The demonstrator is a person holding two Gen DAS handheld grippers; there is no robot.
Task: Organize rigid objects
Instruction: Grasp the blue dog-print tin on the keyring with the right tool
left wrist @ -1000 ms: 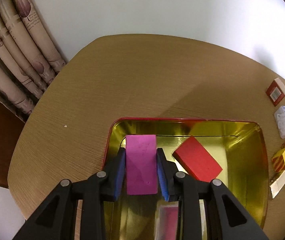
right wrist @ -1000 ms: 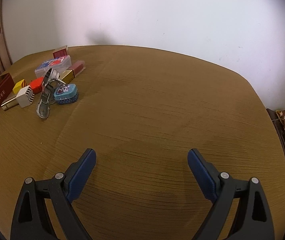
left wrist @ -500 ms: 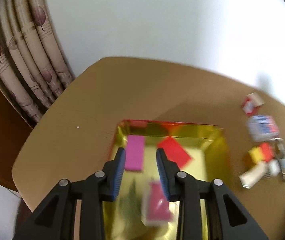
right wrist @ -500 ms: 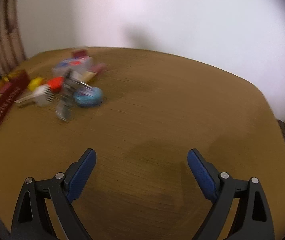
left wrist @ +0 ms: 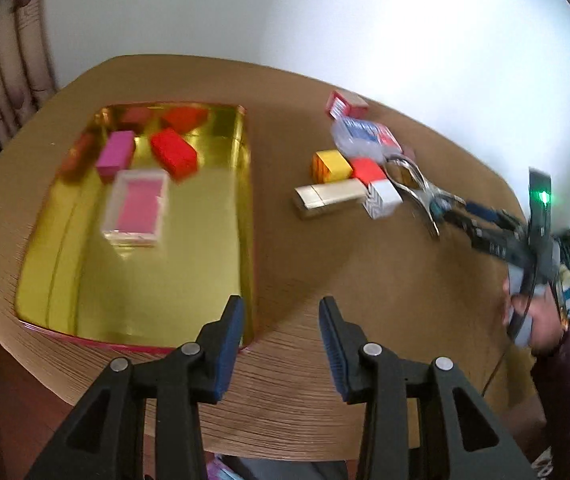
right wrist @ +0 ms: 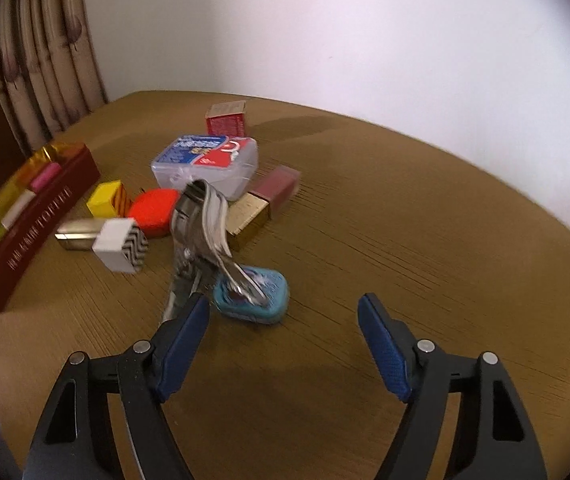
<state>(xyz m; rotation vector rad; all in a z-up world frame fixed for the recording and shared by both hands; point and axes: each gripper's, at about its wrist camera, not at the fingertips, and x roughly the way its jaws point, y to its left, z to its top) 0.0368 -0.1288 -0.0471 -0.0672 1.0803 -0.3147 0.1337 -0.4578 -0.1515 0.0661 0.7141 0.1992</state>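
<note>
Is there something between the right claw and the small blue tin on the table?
Partly. The metal clip lies across the blue tin, its tip resting on the lid. The open right claw otherwise has bare table before it.

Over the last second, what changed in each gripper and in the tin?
The left gripper let go of the magenta block, which now lies in the gold tin, and drew back, open, to the tin's near edge. The right gripper, open throughout, moved in toward the loose pile, close to the blue tin and metal clip. The red block stayed put.
</note>
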